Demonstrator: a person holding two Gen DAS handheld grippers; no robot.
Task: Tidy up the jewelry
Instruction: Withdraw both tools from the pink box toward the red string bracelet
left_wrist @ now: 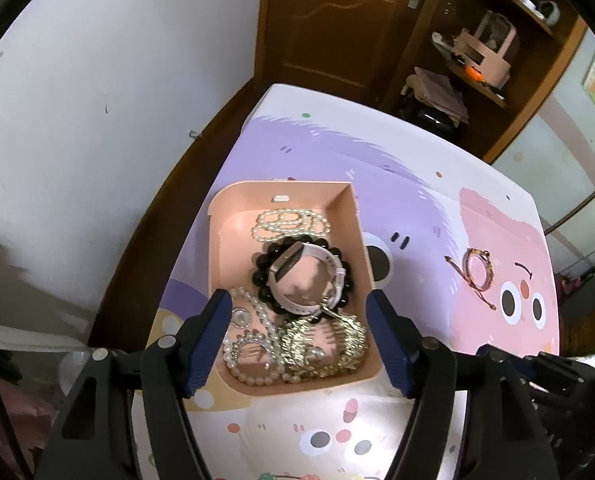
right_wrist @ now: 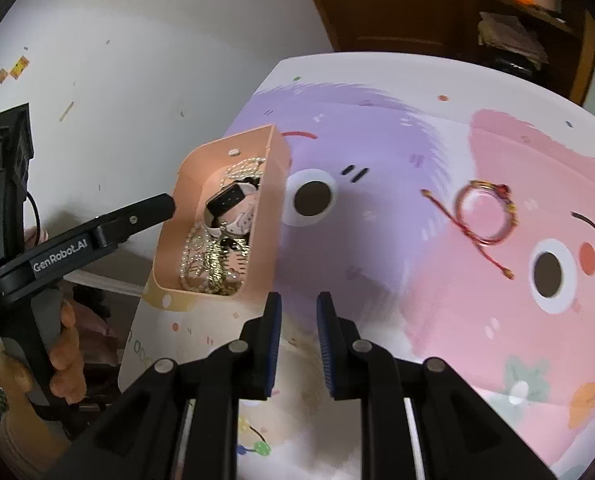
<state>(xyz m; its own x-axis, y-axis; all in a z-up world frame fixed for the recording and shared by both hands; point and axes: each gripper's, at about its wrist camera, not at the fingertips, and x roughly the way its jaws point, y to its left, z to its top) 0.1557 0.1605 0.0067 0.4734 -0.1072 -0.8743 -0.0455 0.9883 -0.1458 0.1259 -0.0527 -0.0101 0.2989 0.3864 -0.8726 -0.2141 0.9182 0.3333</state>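
Observation:
A peach box stands on the cartoon-printed tabletop. It holds a pearl strand, a black bead bracelet, a white watch, gold chains and pearl bracelets. My left gripper hovers open just above the box's near end, with nothing between its pads. A red and gold string bracelet lies alone on the pink print, to the right of the box. My right gripper hangs over the table in front of the box, its jaws a narrow gap apart and empty.
The box sits close to the table's left edge, with a white wall beyond it. A brown door and a cluttered wooden shelf stand behind the table. A hand holds the left gripper's handle at the left.

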